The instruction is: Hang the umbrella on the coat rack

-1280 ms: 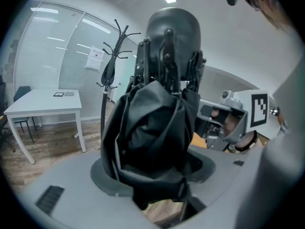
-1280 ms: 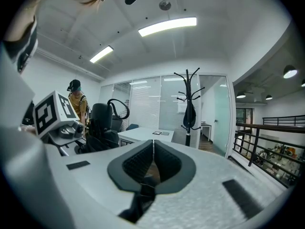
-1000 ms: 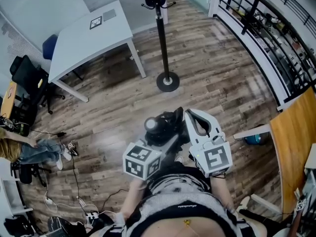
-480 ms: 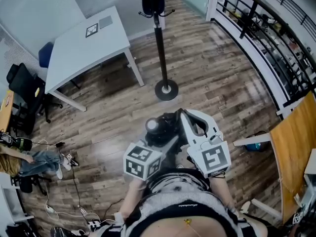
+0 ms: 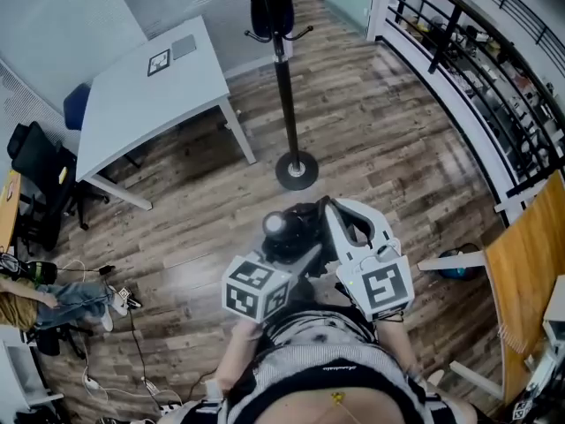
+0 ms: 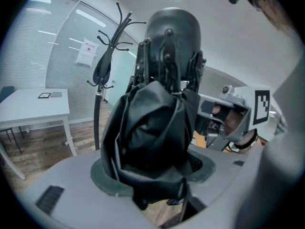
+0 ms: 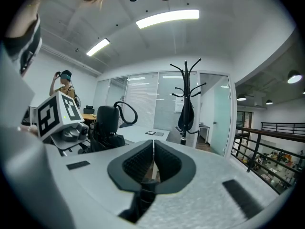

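Wood floor (image 5: 388, 140) is running under white worktop (image 5: 141, 95) at L; coat rack (image 5: 286, 87) w/ dark bag (image 5: 270, 3) is standing centre. L tool (image 5: 291, 253) is clenching folded black umbrella (image 6: 152, 128), well apart from rack. R tool (image 7: 153, 163) is sitting beside it, pressed together, w/ nothing between.

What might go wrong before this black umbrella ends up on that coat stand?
Only the left tongs hold the black folded umbrella, gripping loose fabric, so it might slip. The black coat rack stands on one small round base; a bump might tip it. A dark bag already hangs there, crowding the hooks.
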`<state>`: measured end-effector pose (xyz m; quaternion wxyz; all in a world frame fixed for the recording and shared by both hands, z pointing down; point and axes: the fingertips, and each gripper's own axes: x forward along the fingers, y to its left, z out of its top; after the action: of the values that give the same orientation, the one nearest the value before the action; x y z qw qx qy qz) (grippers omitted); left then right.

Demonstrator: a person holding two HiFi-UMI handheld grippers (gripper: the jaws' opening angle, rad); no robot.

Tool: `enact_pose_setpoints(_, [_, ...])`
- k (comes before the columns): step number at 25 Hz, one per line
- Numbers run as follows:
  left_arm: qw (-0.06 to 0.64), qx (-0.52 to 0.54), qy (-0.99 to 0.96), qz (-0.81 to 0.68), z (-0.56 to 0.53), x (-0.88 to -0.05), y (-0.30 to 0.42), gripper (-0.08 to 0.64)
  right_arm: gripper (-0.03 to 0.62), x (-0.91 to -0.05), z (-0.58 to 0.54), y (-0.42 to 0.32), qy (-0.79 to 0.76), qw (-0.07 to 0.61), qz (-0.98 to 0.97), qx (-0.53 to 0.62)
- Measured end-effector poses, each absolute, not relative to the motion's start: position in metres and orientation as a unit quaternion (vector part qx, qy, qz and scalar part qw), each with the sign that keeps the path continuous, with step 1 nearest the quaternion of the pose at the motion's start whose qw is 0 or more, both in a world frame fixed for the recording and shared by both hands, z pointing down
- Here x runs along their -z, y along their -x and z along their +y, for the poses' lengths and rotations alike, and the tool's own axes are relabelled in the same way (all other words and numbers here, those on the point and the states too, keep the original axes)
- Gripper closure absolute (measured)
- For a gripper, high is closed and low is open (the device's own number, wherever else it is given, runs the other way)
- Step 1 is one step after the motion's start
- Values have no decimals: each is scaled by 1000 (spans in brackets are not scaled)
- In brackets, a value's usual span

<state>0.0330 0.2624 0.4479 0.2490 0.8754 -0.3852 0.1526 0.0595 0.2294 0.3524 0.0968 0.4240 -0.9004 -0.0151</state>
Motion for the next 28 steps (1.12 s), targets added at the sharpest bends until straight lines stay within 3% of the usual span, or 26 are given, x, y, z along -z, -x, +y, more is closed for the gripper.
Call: enact_pose_setpoints(28, [239,-174,-883,-364,193,-460,26,293,581,-368,155,-7,-451,95,-887,-1])
